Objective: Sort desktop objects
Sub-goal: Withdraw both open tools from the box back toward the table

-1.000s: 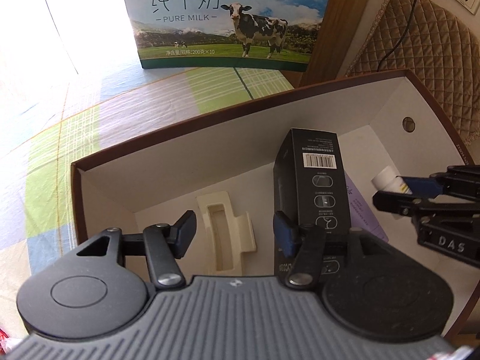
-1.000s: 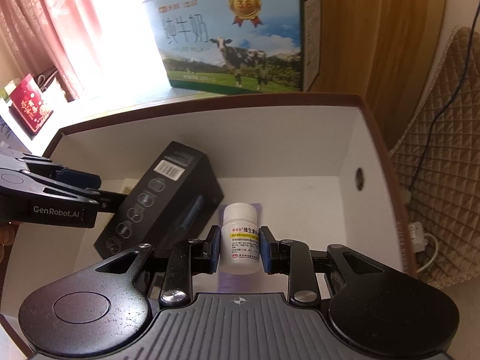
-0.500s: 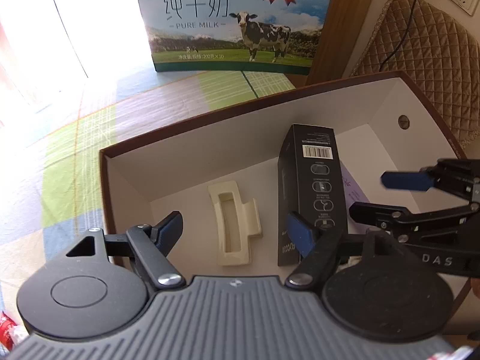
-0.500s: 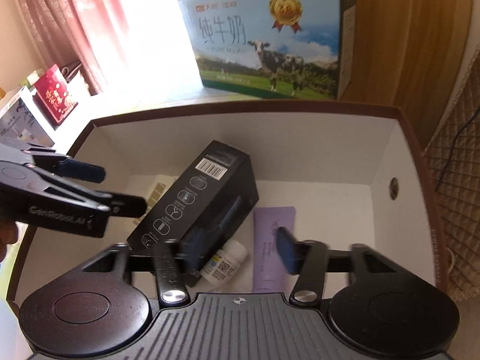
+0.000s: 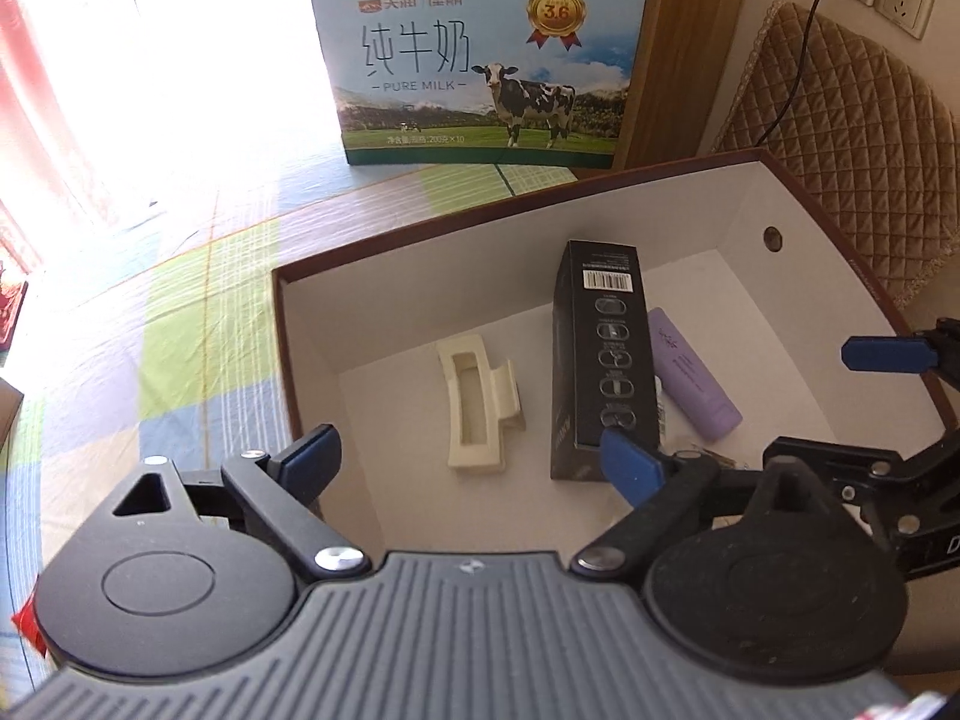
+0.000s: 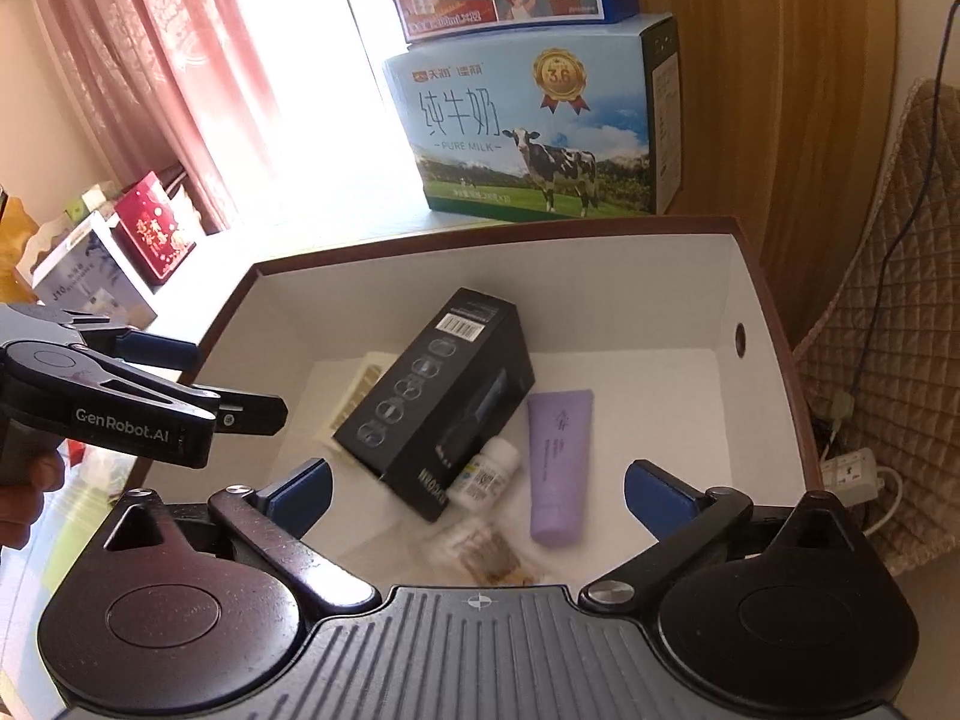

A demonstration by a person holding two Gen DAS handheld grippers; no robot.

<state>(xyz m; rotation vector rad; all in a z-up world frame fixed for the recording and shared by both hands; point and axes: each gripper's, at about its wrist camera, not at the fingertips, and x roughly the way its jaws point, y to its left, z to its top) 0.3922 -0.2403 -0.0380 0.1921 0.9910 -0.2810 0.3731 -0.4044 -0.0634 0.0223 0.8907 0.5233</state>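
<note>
- The left tongs (image 5: pixel 471 459) are spread wide and hold nothing, hanging over the near left corner of the open box (image 5: pixel 420 252).
- The right tongs (image 6: pixel 477 489) gape wide too, empty, above the near edge of that same box (image 6: pixel 759 300).
- Inside the box, a black carton (image 6: pixel 432 396) lies on its side, barcode toward the far wall.
- A small white pill bottle (image 6: pixel 489 474) lies on the box floor, touching the carton's near right corner.
- A lilac tube (image 6: pixel 558 462) lies just right of the bottle, cap end nearest.
- A cream hair claw (image 5: pixel 477 405) rests left of the carton, apart from it.
- A clear packet of brownish bits (image 6: pixel 486 558) sits at the near side, below the bottle.
- The box stands on a desk with a checked cloth (image 5: pixel 180 324); a milk carton case (image 5: pixel 480 72) stands beyond it at the far side.
</note>
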